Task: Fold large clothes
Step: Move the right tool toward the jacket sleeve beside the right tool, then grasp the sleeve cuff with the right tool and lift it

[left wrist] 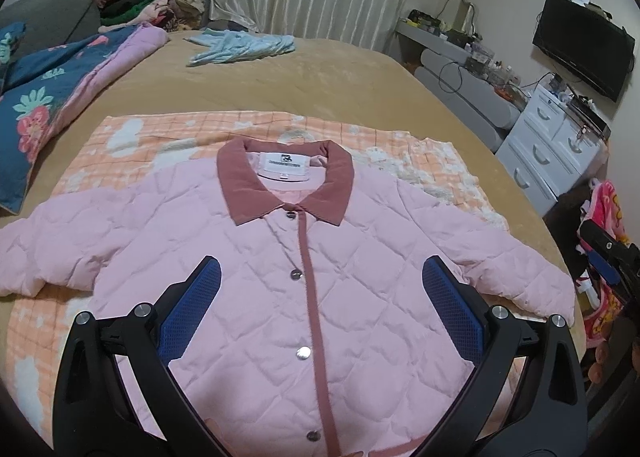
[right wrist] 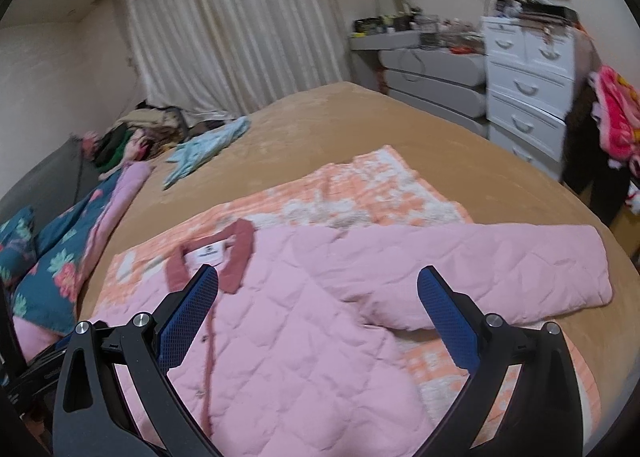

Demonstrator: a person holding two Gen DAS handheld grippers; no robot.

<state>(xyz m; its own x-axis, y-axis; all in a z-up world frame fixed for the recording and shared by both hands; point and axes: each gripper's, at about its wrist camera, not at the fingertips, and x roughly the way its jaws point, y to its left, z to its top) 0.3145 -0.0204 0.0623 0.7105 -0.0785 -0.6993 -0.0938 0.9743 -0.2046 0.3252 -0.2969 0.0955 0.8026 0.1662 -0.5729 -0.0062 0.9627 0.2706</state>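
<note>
Left tool wide, empty, above jacket front. Right tool wide, empty, near the right sleeve. Jacket lies flat, buttoned, on the orange blanket on the bed. Right view blurry; probably pinch sleeve cuff, fold inward.

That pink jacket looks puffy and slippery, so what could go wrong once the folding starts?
The pink quilted jacket is thick, so a fold may spring back. It lies on an orange checked blanket, which an open left gripper or right gripper might pinch along with it. The sleeve reaches near the bed edge and could slide off.
</note>
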